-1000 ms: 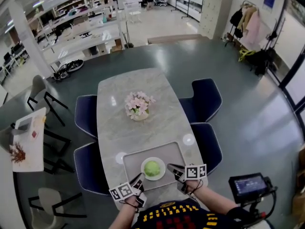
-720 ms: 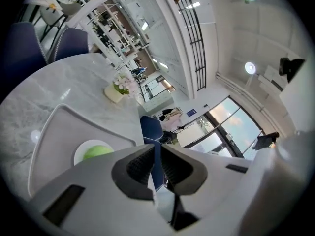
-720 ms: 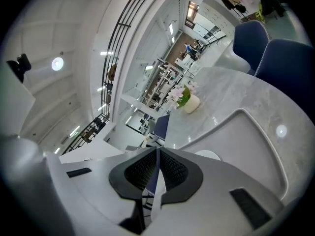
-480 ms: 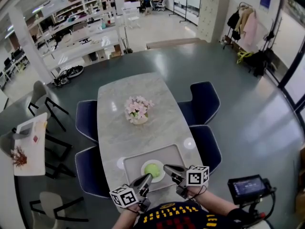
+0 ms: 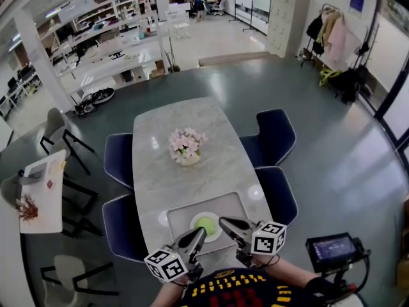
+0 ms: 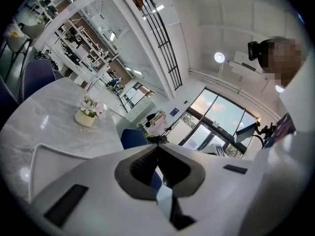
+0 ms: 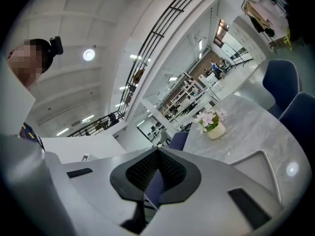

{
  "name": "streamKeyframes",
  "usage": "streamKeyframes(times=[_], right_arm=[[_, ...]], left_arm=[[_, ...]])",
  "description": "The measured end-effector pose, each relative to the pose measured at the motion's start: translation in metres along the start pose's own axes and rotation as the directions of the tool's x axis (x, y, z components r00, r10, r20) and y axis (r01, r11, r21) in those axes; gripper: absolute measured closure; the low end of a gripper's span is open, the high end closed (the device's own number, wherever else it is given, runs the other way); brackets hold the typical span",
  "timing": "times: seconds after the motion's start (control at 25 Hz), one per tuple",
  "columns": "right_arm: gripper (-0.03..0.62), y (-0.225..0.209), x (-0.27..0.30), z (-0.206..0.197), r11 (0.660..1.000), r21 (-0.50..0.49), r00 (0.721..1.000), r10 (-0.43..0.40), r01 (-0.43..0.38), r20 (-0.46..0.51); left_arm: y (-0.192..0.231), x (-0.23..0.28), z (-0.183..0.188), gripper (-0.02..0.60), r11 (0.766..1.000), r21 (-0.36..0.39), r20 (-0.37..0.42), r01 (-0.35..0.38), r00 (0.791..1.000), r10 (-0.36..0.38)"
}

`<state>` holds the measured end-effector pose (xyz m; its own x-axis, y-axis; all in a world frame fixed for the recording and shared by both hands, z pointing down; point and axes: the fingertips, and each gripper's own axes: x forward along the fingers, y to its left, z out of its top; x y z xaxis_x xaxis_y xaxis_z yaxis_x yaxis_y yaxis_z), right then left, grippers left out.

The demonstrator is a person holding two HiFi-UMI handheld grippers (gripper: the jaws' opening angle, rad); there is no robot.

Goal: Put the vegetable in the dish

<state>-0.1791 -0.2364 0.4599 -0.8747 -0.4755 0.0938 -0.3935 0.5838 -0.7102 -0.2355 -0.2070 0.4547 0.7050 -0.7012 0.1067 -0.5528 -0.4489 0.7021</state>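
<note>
The round green vegetable [image 5: 204,223] lay in the white round dish [image 5: 197,220], at its centre. It showed a smooth, domed outline. No long axis or pointing direction could be made out.

The dish sat on a grey rectangular tray with rounded corners and a raised rim [image 5: 180,213]. A flat grey margin of tray ran around the dish on all sides. The tray lay at the near end of a long pale marble-patterned table with rounded ends [image 5: 160,126].

Beyond the dish, open marble ran up to a cream pot of pink flowers [image 5: 186,147]. One small white disc [image 5: 255,192] lay to the right of the dish, just outside the tray. Another lay to its left. Dark blue upholstered chairs [image 5: 275,130] stood along both long edges of the table.

The white plastic left gripper [image 5: 199,233] overlapped the near-left rim of the dish in the head view. Its own view showed the dark ribbed pads pressed together at the tips, with nothing between them.

The right gripper [image 5: 223,222] overlapped the right rim of the dish. Its tips were likewise pressed together with nothing between them.

Both gripper views looked out over the table, with the dish below their field. Height above the dish could not be judged.
</note>
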Motion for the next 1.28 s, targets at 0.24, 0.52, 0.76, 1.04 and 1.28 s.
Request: streamKeyframes(times=[0.24, 0.52, 0.76, 1.04, 1.28], right_arm=[[0.589, 0.021, -0.002, 0.012, 0.997, -0.075, 1.000, 0.015, -0.013, 0.024], [0.589, 0.054, -0.009, 0.029, 0.988, -0.152, 0.998, 0.041, -0.033, 0.051], [0.589, 0.073, -0.011, 0.036, 0.984, -0.173, 0.996, 0.064, -0.053, 0.057], [0.589, 0.080, -0.014, 0.037, 0.981, -0.188, 0.996, 0.052, -0.038, 0.069], [0.589, 0.077, -0.011, 0.042, 0.980, -0.197, 0.997, 0.042, -0.027, 0.071]], left_arm=[[-0.022, -0.004, 0.015, 0.581, 0.999, 0.035, 0.025, 0.016, 1.000, -0.017], [-0.052, -0.009, 0.031, 0.581, 0.995, 0.090, 0.058, 0.034, 0.998, -0.039], [-0.070, -0.006, 0.043, 0.581, 0.993, 0.106, 0.091, 0.052, 0.994, -0.062], [-0.082, -0.006, 0.047, 0.581, 0.987, 0.158, 0.082, 0.042, 0.995, -0.055], [-0.084, -0.003, 0.054, 0.581, 0.982, 0.183, 0.091, 0.039, 0.994, -0.057]])
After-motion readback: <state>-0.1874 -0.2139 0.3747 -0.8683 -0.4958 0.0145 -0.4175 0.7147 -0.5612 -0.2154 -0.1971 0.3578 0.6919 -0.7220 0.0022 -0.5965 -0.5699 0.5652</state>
